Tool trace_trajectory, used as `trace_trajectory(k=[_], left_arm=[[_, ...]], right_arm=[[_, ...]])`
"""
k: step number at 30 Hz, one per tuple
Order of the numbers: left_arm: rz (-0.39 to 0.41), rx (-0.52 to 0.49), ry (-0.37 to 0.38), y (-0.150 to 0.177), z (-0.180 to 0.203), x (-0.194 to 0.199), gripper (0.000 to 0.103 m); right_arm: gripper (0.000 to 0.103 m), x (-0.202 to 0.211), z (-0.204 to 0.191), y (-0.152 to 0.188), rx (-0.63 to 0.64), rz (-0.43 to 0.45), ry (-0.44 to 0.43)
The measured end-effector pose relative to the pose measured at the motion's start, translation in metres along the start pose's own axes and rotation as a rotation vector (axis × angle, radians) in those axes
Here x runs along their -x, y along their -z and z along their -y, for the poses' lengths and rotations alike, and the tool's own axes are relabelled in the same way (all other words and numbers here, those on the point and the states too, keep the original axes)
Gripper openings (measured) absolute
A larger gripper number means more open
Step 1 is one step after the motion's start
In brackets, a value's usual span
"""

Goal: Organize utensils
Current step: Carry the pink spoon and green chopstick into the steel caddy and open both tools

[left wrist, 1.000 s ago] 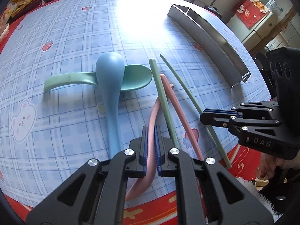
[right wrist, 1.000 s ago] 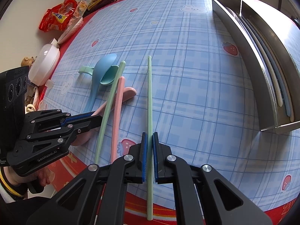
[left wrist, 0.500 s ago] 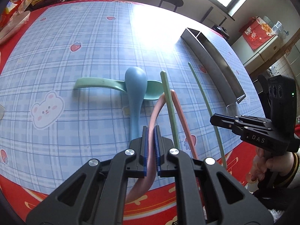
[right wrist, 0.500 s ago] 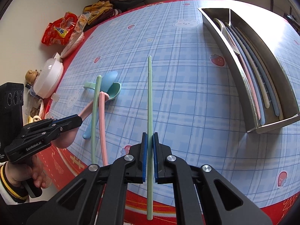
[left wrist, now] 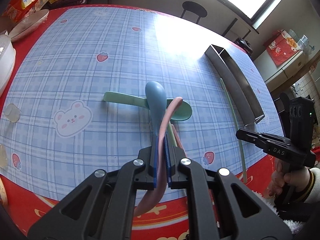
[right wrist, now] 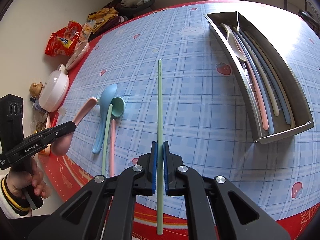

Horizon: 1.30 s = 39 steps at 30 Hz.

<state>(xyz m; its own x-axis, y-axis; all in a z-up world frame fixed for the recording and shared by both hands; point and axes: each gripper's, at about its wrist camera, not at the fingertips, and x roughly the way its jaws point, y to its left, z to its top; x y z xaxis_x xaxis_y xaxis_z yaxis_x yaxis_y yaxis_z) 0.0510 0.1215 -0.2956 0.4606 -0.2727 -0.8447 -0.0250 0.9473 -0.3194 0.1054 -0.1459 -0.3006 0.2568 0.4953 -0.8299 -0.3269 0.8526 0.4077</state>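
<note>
Left gripper [left wrist: 161, 160] clamped on the handle of a curved pink plastic spoon [left wrist: 169, 114], now raised well clear of the blue plaid tablecloth [left wrist: 80, 76] where a second ago it lay among the pile. Right gripper [right wrist: 159, 166] likewise clenched on a long pale-green plastic chopstick [right wrist: 159, 104], also lifted, pointing straight ahead of the fingers. Both pieces off the cloth, so likely ready for carrying to the long stainless-steel utensil tray [right wrist: 284, 136], up and to the right of the right gripper, well apart. Already in that tray: a cream spoon [right wrist: 234, 40] and several pink, blue and cream chopsticks [right wrist: 264, 92] lying lengthwise. Left behind, below and ahead of the left gripper: a light-blue plastic spoon [left wrist: 156, 104] crossed over a mint-green plastic spoon [left wrist: 180, 111], plus a second green chopstick [right wrist: 105, 138] and a pink chopstick [right wrist: 112, 146] side by side. No obstacle on the open cloth toward the tray; the tray's near wall and middle divider to clear on the way in, probably. White lidded bowl [right wrist: 54, 92] and red snack bags [right wrist: 64, 40] far left, out of the way.
</note>
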Motion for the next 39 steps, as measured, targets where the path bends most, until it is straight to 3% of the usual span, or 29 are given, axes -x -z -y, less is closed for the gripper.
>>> trace_trajectory(k=[11, 24, 31, 39], left_arm=[[-0.018, -0.003, 0.082, -0.038, 0.050, -0.016, 0.011], [0.024, 0.018, 0.199, -0.110, 0.158, -0.070, 0.011], [0.038, 0.184, 0.252, -0.146, 0.189, -0.114, 0.011], [0.047, 0.389, 0.253, -0.165, 0.186, -0.161, 0.011]], right_arm=[[0.006, 0.027, 0.025, -0.017, -0.011, 0.067, -0.020], [0.006, 0.058, 0.095, -0.085, 0.064, 0.093, 0.060], [0.006, 0.048, 0.124, -0.109, 0.070, 0.058, 0.061], [0.006, 0.036, 0.141, -0.119, 0.048, 0.027, 0.055]])
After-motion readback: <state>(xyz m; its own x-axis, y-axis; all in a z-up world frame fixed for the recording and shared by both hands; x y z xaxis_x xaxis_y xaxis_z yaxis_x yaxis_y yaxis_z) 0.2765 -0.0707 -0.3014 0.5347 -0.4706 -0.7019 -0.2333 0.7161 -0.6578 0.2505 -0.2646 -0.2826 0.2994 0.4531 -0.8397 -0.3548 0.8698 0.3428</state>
